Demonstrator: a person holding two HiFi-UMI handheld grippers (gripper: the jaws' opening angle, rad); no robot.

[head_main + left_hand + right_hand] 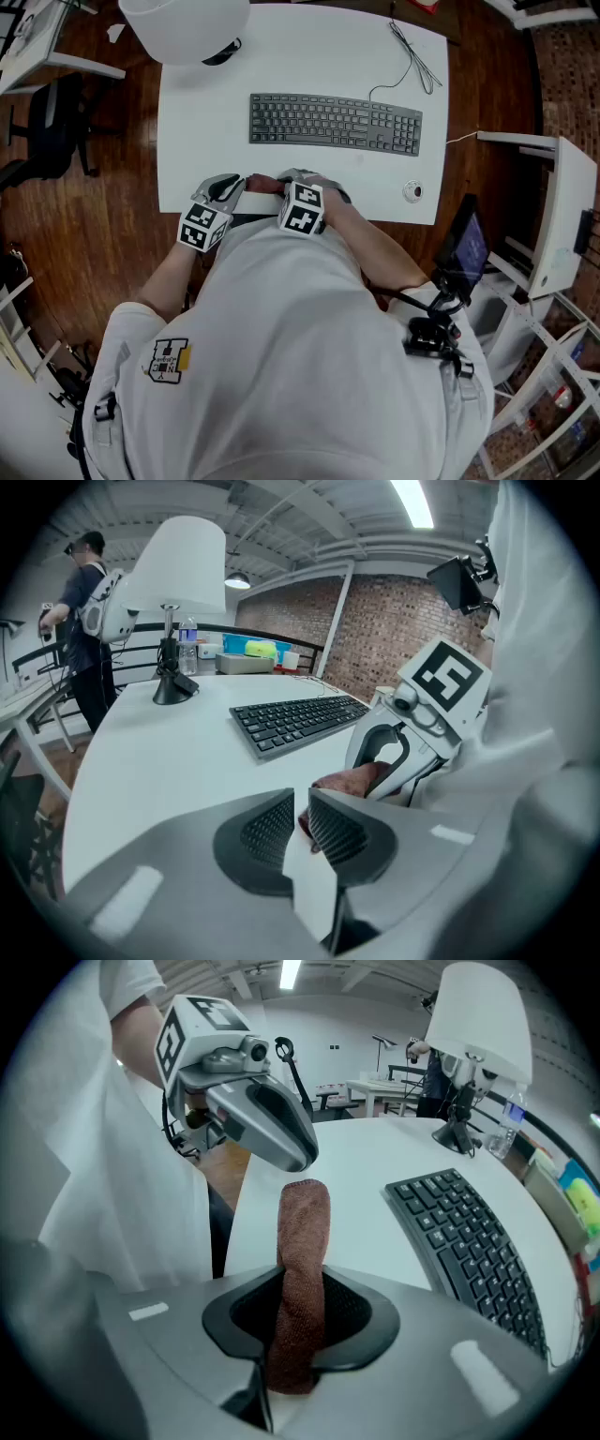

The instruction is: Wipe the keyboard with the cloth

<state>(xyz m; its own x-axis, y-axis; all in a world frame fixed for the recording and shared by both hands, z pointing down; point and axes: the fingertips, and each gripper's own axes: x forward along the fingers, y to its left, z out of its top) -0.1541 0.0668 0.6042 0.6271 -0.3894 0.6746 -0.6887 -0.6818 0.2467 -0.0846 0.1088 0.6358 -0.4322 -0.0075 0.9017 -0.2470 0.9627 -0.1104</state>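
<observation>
- Head view: a dark grey full-width keyboard (335,123) lies across the middle of the white surface (187,141), and nothing touches it. Nearer the person than the keyboard, at the surface's near edge, the left tongs (236,185) and right tongs (279,182) point at each other. A rust-brown terry cloth (263,185) shows between them. A white lamp shade (185,28) stands beyond the keyboard's left end.
- Left gripper view: the left tongs are only barely spread. Bare surface shows through the narrow slot between them, and they pinch nothing. The cloth's free end lies just past their tips, on the side away from the keyboard.
- Right gripper view: the right tongs are pressed onto the cloth, which is bunched into a thick strip that sticks out forward past their tips. The keyboard lies off to their right, well apart from the cloth.
- Step in hand, as I judge it: the cloth is gripped and being readied, and wiping has not begun.
- The next move calls for carrying the cloth across to the keyboard and lowering its free end onto the keys. It would then be drawn along the rows with light pressure so the keyboard does not slide. The empty left tongs could steady the keyboard's edge.
</observation>
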